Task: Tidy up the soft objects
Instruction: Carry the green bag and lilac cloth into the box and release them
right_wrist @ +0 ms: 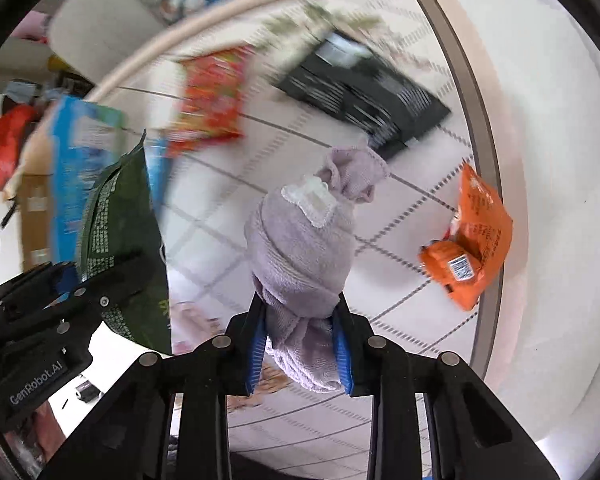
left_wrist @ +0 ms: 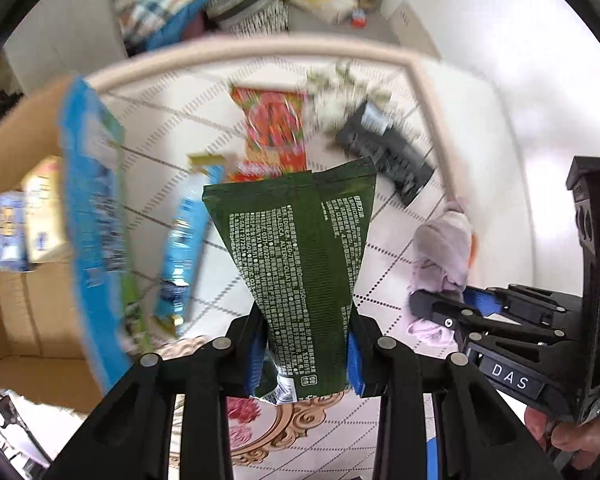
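A white table (left_wrist: 496,128) with a pale raised rim and a tiled cloth was seen filling both views, and a cardboard box (left_wrist: 16,148) was seen beside it on the left, its flap raised; two small cartons appeared to lie inside, though blur prevented certainty. Against that flap a blue packet (left_wrist: 88,208) was propped, and a narrower blue sachet (left_wrist: 188,232) was lying just beside it.

Further back on the cloth a black pouch (right_wrist: 364,92), a red snack bag (right_wrist: 212,96) and a pale patterned bundle (left_wrist: 340,92) were left lying, and near the right rim an orange packet (right_wrist: 476,240) was resting.

A dark green pouch (left_wrist: 300,264) was held off the table, clenched at its lower end by the left gripper (left_wrist: 308,356). A rolled lilac towel (right_wrist: 304,248), its white label uppermost, was gripped at its tail between the blue pads of the right gripper (right_wrist: 300,356) and was likewise carried above the cloth.

The task was judged to be partly done at most: two items were in hand but not yet placed, and at least five soft packets were still to be sorted.
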{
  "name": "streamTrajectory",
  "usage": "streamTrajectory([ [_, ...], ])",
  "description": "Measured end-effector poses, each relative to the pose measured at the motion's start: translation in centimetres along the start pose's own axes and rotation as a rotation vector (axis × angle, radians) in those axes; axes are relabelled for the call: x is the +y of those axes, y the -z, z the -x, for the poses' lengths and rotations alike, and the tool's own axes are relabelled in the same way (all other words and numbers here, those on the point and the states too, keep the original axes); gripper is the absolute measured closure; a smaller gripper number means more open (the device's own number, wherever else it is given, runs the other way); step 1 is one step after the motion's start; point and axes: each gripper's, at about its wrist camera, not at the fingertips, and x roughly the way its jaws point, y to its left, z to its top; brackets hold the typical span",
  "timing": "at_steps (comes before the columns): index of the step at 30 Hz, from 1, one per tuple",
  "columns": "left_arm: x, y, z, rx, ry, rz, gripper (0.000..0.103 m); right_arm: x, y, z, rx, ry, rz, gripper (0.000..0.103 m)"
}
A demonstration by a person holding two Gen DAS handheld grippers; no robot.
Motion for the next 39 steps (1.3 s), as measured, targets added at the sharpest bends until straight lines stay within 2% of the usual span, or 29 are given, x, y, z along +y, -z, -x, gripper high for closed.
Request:
streamTrajectory([
  [4,3.3,0.8,6.3,-0.092,-0.005,0.018,0.073,4.6,1.5,3.8,-0.072,-0.065,0.055,0.072],
  [7,6.4,0.8,10.2,-0.136,-0.032,0.037,0.073,10.9,3.2,5.3,-0.112,-0.116,0.107,0.072],
  [13,14.9,1.6,14.5,-0.166,-0.110,0.100,0.073,21.4,3.3,5.5,-0.134,-0.152,0.196,0.072],
  [15,18.6,1.3,15.0,-0.161,-0.129,0.125,0.073,24.6,2.9,4.9,-0.137,-0.125,0.216,0.072],
  [19,24.7,0.5,14.6,-0.131,-0.190,0.139,0.073,30.3,1.2,2.6,-0.133,-0.038,0.247,0.072],
  [22,29.2,-1.3,13.2,-0.098,-0.227,0.151,0.073,33.7,-0.2,1.0,-0.127,0.036,0.258,0.072],
  [27,34.9,-3.9,9.5,-0.020,-0.234,0.187,0.073,37.1,-3.5,-3.3,-0.092,0.142,0.255,0.072],
  [33,37.2,-5.9,5.5,0.069,-0.227,0.183,0.073,37.7,-6.4,-7.8,-0.061,0.246,0.239,0.072],
  [39,37.8,-6.8,3.6,0.121,-0.231,0.172,0.073,37.0,-8.5,-10.0,-0.051,0.288,0.200,0.072],
])
